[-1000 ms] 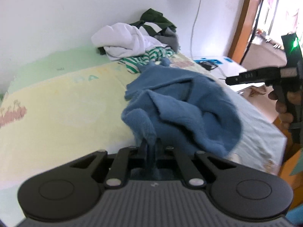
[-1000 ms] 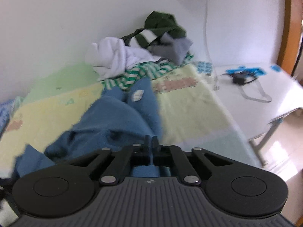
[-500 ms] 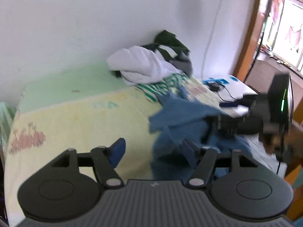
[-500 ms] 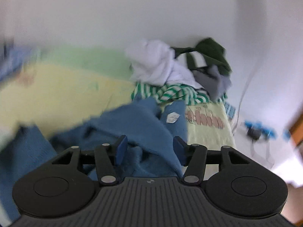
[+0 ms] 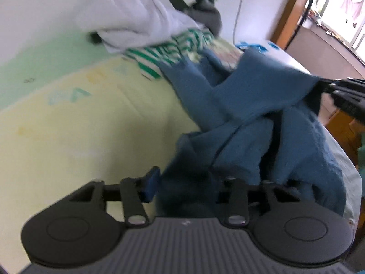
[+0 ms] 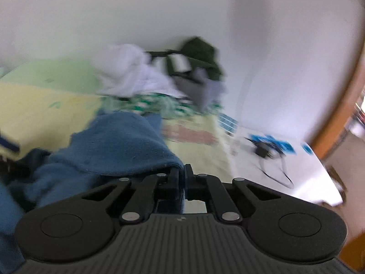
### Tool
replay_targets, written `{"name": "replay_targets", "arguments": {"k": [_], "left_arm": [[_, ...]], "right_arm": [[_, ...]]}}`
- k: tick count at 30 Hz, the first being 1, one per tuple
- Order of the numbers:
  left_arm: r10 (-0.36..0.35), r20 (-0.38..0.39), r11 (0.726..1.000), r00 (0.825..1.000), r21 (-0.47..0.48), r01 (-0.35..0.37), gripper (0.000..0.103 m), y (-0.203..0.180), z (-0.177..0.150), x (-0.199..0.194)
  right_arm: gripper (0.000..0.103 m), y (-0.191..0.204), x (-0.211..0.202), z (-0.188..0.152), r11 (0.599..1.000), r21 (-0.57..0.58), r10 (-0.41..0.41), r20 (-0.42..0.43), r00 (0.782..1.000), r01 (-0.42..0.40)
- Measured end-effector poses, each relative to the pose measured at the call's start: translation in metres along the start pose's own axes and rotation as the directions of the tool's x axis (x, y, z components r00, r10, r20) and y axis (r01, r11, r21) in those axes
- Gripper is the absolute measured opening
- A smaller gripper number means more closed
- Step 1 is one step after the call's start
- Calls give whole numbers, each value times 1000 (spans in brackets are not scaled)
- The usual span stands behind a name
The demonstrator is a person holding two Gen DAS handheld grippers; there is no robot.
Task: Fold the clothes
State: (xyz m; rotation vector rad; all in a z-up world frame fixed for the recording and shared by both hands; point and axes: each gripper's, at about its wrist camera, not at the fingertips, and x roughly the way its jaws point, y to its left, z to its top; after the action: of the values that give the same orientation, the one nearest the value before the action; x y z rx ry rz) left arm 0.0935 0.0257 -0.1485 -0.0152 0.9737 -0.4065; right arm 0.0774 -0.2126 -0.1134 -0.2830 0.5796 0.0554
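A blue fleece garment (image 5: 251,96) lies crumpled on the yellow bed sheet (image 5: 79,125). My left gripper (image 5: 189,185) is open; a dark bunch of the blue fabric sits between its fingers and hides the right one. At the right edge of the left wrist view, my right gripper (image 5: 337,91) holds a stretched corner of the garment. In the right wrist view the right gripper (image 6: 182,173) is shut on the hem of the blue garment (image 6: 118,146), which trails off to the left. Both views are motion-blurred.
A heap of clothes, white (image 5: 141,27), green-striped (image 5: 168,54), dark green and grey, sits at the far end of the bed by the wall. A white table (image 6: 262,178) with a black charger and cable (image 6: 262,150) stands right of the bed, near a wooden door frame (image 5: 287,11).
A second ago both grippers were shut on the garment. Half a second ago both stood open. Now the right one has shut on the hem and the left has moved into the fabric.
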Motion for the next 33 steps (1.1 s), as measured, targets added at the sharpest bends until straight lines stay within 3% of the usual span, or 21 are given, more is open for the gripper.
{"name": "replay_targets", "arguments": {"k": [6, 9, 13, 17, 19, 21, 24, 27, 29, 30, 33], "left_arm": [[15, 35, 1000, 999, -19, -14, 4, 1, -3, 1], [23, 67, 999, 997, -46, -20, 4, 5, -6, -8], [79, 137, 990, 988, -128, -61, 4, 22, -21, -49], [150, 173, 973, 973, -203, -113, 4, 38, -44, -92], [186, 189, 961, 964, -241, -138, 4, 46, -55, -114], [226, 191, 948, 955, -268, -171, 4, 50, -69, -127], [266, 189, 923, 945, -333, -193, 4, 59, -91, -143], [316, 208, 881, 926, -426, -206, 4, 70, -113, -171], [356, 216, 850, 909, -480, -218, 4, 80, -126, -194], [383, 217, 834, 898, -499, -235, 3, 84, -132, -205], [508, 208, 773, 836, -537, -337, 0, 92, -148, -236]], "right_arm": [[3, -38, 12, -29, 991, 42, -123, -146, 982, 131], [4, -41, 12, -47, 988, 21, -146, -200, 969, 153], [32, -34, 9, -51, 979, -44, -206, -229, 952, 201], [41, -32, -29, -31, 986, 79, -142, -62, 988, 146], [60, -24, -38, -18, 993, 105, -61, 2, 998, 61], [62, -9, -39, -10, 996, 84, 19, 15, 1000, -20], [60, 15, -36, -6, 987, 71, 142, 4, 990, -142], [59, 34, -37, -8, 950, 95, 303, -35, 952, -299], [59, 46, -42, -11, 939, 79, 339, -52, 939, -334], [59, 51, -45, -12, 934, 71, 354, -61, 933, -350], [60, 55, -52, -17, 934, 34, 358, -75, 931, -356]]}}
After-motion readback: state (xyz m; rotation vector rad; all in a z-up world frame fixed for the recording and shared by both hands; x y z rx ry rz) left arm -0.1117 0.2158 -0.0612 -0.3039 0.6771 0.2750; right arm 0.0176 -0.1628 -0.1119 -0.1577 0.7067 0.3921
